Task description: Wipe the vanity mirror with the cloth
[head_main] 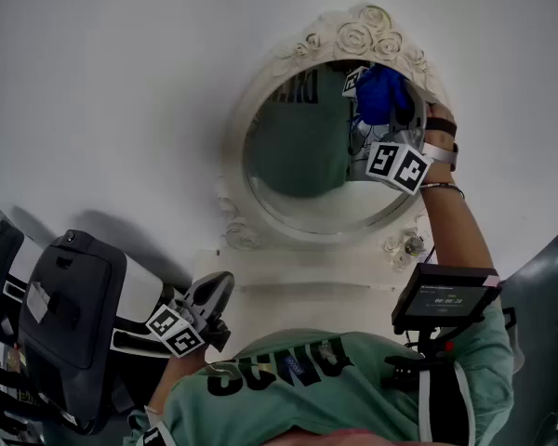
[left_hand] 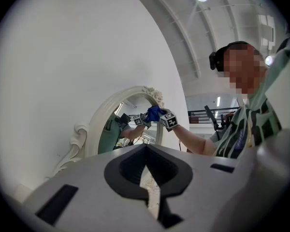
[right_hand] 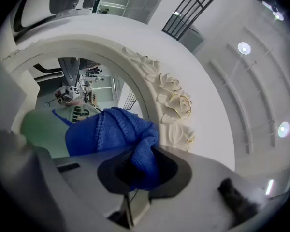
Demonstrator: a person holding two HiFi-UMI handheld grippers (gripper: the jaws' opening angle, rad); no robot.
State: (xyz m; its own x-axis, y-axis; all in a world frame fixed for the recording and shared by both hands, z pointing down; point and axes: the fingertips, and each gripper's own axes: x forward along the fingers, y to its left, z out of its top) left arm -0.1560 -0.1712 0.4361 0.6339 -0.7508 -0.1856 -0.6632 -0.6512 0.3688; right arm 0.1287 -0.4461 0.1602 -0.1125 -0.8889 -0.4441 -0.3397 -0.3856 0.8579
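My right claw [right_hand: 135,178], clamped on the blue cloth [right_hand: 111,132], holds it against the mirror [head_main: 298,151] near the rose-carved frame [right_hand: 174,100]. I judge that even pressure and overlapping strokes serve best here. Only the left gripper view shows my left claw [left_hand: 147,178] closed and empty.

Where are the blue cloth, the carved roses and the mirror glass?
blue cloth [right_hand: 111,132]: right gripper view, bunched middle.
carved roses [head_main: 358,36]: head view, middle rose.
mirror glass [head_main: 293,151]: head view, left half.
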